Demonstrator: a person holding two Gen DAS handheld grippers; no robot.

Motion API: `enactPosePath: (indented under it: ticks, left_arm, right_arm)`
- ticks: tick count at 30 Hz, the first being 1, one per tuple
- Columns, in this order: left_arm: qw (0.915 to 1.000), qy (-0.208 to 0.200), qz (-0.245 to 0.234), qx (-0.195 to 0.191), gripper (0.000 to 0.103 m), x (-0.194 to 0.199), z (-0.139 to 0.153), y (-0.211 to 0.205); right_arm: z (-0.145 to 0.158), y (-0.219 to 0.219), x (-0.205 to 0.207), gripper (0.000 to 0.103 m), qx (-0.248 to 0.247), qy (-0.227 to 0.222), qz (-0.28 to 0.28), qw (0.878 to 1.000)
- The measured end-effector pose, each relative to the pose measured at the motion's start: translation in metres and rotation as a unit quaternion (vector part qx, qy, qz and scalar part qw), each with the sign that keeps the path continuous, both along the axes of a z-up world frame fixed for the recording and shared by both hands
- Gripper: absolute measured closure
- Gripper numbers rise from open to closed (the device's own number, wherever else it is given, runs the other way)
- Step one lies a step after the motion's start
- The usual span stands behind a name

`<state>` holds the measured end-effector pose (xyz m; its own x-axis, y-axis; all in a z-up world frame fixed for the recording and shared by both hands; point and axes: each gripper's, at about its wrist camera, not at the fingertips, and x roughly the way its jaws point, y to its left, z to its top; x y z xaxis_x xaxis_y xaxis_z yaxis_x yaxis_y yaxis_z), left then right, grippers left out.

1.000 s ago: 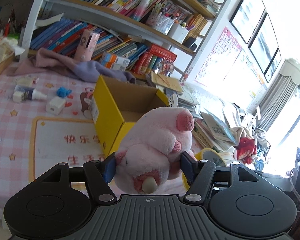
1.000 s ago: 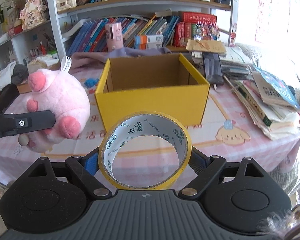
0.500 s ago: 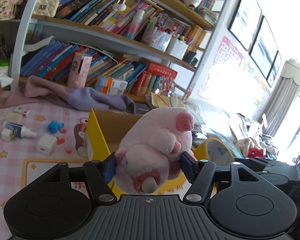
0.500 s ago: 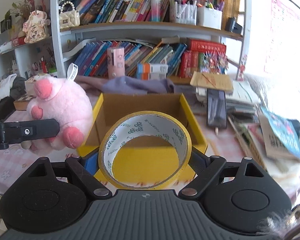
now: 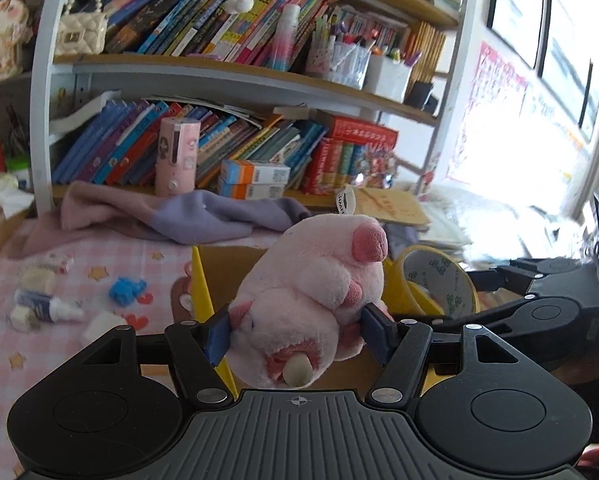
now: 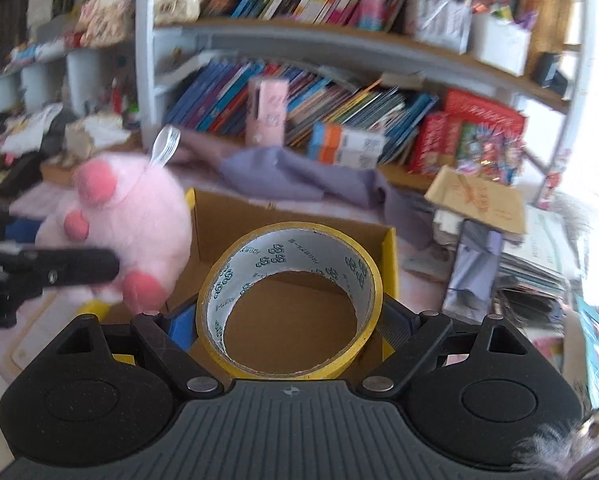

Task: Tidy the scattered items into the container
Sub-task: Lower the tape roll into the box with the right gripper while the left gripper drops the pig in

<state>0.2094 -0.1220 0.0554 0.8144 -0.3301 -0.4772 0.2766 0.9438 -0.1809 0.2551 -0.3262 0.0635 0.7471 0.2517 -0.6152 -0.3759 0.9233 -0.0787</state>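
2 grippers over yellow box (image 6: pixel 295 216), left gripper (image 5: pixel 297 330) clamping pink plush (image 5: pixel 307 284), right gripper (image 6: pixel 289 322) clamping tape roll (image 6: pixel 289 300)

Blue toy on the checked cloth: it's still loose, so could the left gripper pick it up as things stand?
Probably not yet: the left gripper is full, clamped on the pink plush pig. The blue toy itself lies uncovered.

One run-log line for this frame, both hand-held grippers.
left hand-held gripper: grips pink plush pig | right hand-held gripper: grips yellow tape roll | both over yellow cardboard box
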Motion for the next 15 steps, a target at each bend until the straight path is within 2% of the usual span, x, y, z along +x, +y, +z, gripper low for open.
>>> enactPosePath:
  ticks: [8,15]
  left_arm:
    - [0.9934,0.014,-0.018,0.112,0.037,0.043,-0.015,-0.033]
    - [0.9815,0.048,-0.023,0.184,0.035,0.062,-0.041,-0.054]
  right_arm:
    - [-0.029,0.004,0.062,0.015,-0.059,0.044,0.084,0.994]
    - [-0.060,0.024,0.087,0.015,-0.141,0.079,0.180,0.970]
